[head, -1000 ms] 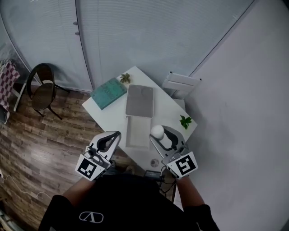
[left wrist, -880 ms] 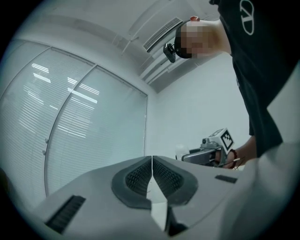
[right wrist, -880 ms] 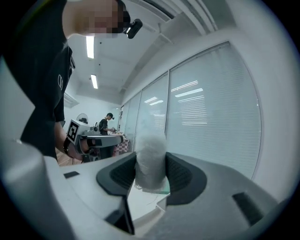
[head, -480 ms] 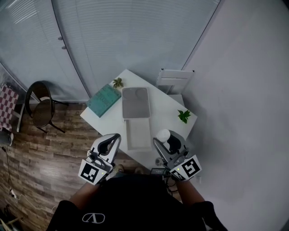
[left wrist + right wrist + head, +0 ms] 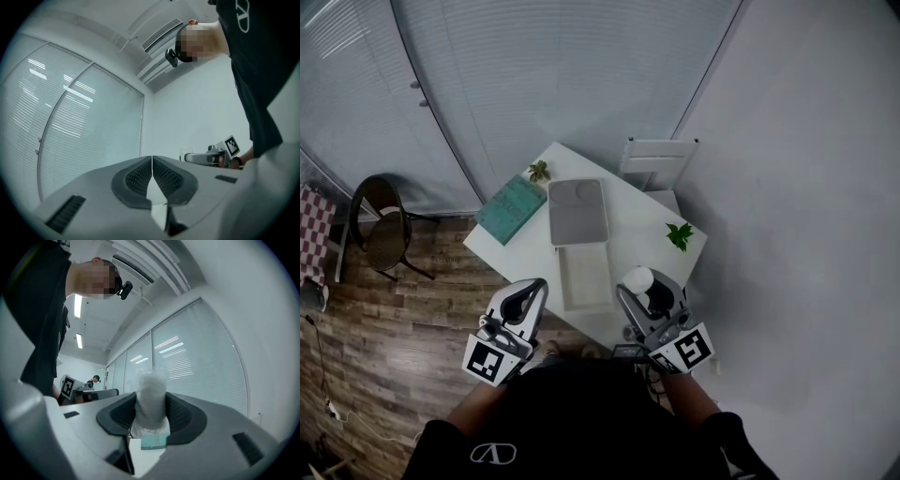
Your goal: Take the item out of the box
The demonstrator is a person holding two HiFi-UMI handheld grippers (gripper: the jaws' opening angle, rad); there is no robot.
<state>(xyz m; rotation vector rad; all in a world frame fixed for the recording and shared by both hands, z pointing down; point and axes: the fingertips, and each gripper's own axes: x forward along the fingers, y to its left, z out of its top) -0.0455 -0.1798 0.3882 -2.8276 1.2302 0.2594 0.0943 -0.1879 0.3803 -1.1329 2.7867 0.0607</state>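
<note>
My right gripper (image 5: 638,284) is shut on a white, frosted, rounded item (image 5: 637,277), held up in the air over the near edge of the white table (image 5: 633,225). In the right gripper view the item (image 5: 151,394) stands upright between the dark pads (image 5: 180,416). The open pale box (image 5: 586,279) lies on the table below, its grey lid (image 5: 578,211) just beyond it. My left gripper (image 5: 532,290) hangs off the table's near left side, shut, with nothing between its jaws (image 5: 152,176).
A teal book (image 5: 512,207) and a small plant (image 5: 538,172) lie at the table's far left, with another plant (image 5: 680,234) at its right edge. A white chair (image 5: 656,159) stands behind the table, a dark chair (image 5: 380,225) on the wooden floor at left.
The head view has shifted, so the table now sits a little farther and more to the left. Both grippers keep their pose; the white item stays gripped.
</note>
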